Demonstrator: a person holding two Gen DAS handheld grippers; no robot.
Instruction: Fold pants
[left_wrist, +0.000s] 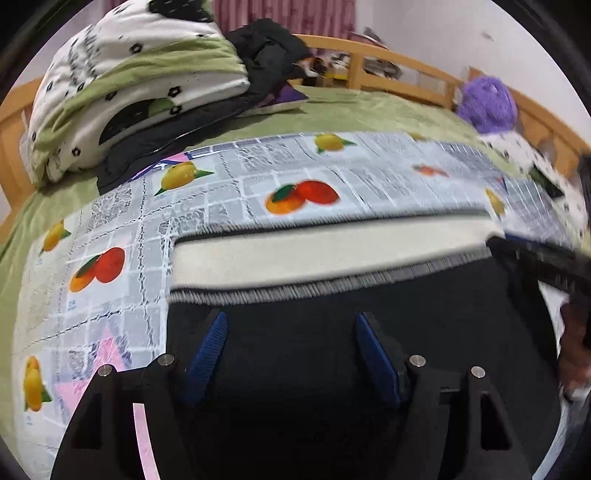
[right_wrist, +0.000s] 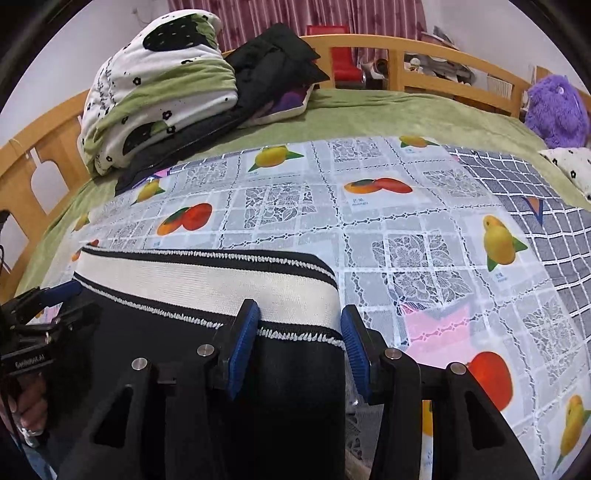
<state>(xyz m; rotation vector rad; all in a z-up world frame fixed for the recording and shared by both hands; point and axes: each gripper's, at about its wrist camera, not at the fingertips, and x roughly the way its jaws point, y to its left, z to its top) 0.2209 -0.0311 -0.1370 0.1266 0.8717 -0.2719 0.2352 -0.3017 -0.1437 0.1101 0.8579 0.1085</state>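
Black pants with a cream waistband edged in black-and-white stitching lie flat on a fruit-print cloth. My left gripper is open, its blue pads spread over the black fabric just below the waistband. In the right wrist view the pants and waistband lie below me. My right gripper is open, straddling the waistband's right end. The left gripper shows at the far left edge of this view.
The cloth covers a green bedspread on a wooden-railed bed. A folded quilt and black jacket are piled at the back left. A purple plush toy sits at the back right.
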